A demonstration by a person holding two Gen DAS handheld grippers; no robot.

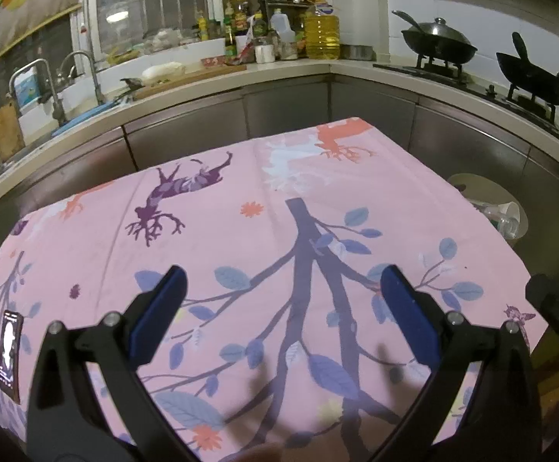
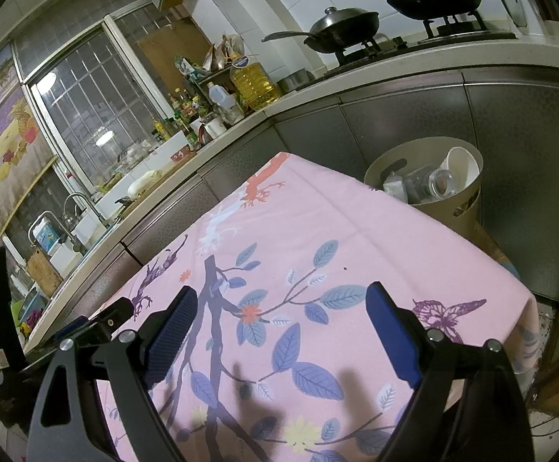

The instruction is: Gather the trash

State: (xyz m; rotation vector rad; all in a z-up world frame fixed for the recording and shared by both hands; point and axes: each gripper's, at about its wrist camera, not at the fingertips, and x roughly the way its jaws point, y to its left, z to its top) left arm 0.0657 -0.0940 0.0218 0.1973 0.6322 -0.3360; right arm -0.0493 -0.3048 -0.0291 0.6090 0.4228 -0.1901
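Observation:
A beige trash bin [image 2: 468,204] stands on the floor beyond the table's far right corner. It holds a white paper cup [image 2: 462,167], a clear plastic bottle [image 2: 435,183] and crumpled paper. The bin also shows at the right of the left wrist view [image 1: 510,208]. My left gripper [image 1: 281,288] is open and empty above the pink flower-print tablecloth [image 1: 217,231]. My right gripper [image 2: 281,308] is open and empty above the same cloth [image 2: 356,231]. Part of the left gripper [image 2: 102,323] shows at the left of the right wrist view. No loose trash shows on the cloth.
A dark phone [image 1: 10,350] lies at the table's left edge. A kitchen counter [image 1: 279,73] curves behind the table, with a sink and taps [image 1: 48,88], bottles [image 1: 317,30] and two woks [image 1: 437,44] on a stove. Grey cabinet doors stand close behind the table.

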